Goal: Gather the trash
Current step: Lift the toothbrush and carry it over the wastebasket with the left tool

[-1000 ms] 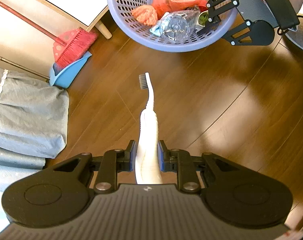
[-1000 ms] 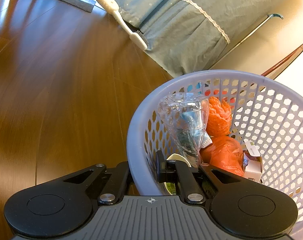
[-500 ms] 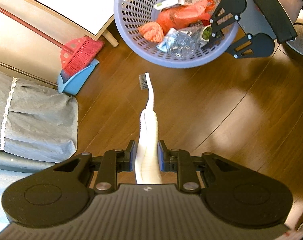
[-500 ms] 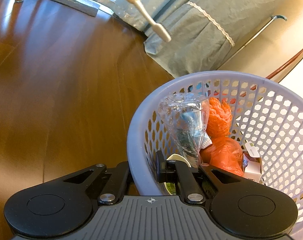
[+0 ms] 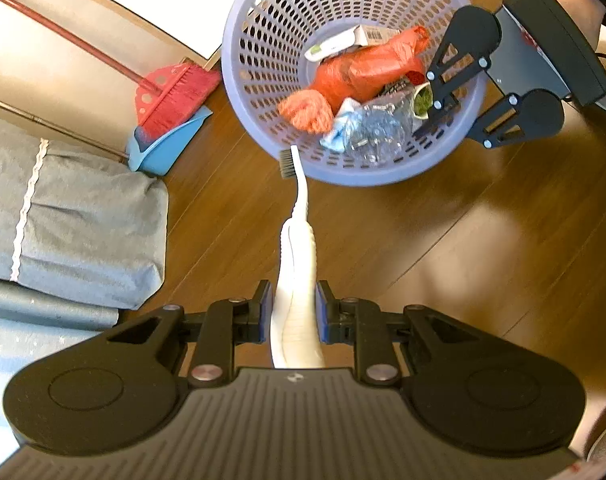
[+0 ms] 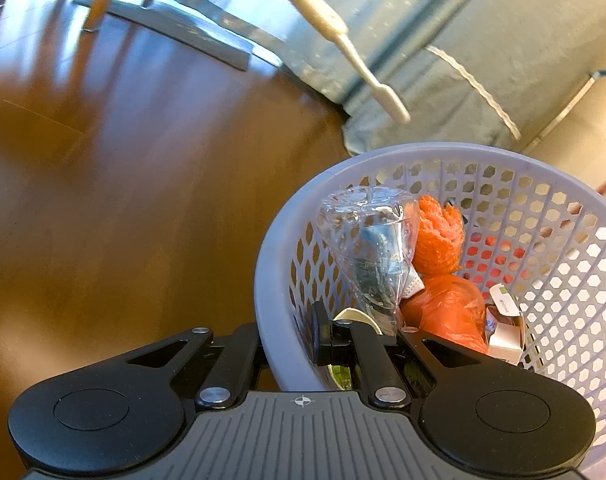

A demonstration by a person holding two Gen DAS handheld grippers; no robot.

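The left gripper is clamped on the thick white handle of a toothbrush, pads pressing it from both sides, and the brush sticks straight out ahead, up off the wood floor. Its dark bristle head sits right at the near rim of the lilac basket in the left wrist view, overlapping the wall; whether it touches, I can't tell. From the right wrist view the same toothbrush hangs in the air above and beyond the basket, clear of the rim, head angled down. The right gripper is pinched tight on the basket's rim, one finger inside, one outside the wall. In the left view that right gripper shows at the basket's far right edge, with a hand behind it. Inside the basket: a crushed clear bottle, an orange bag, an orange mesh wad, a small carton. Off to the left, a red broom rests in a blue dustpan, beside grey bedding.
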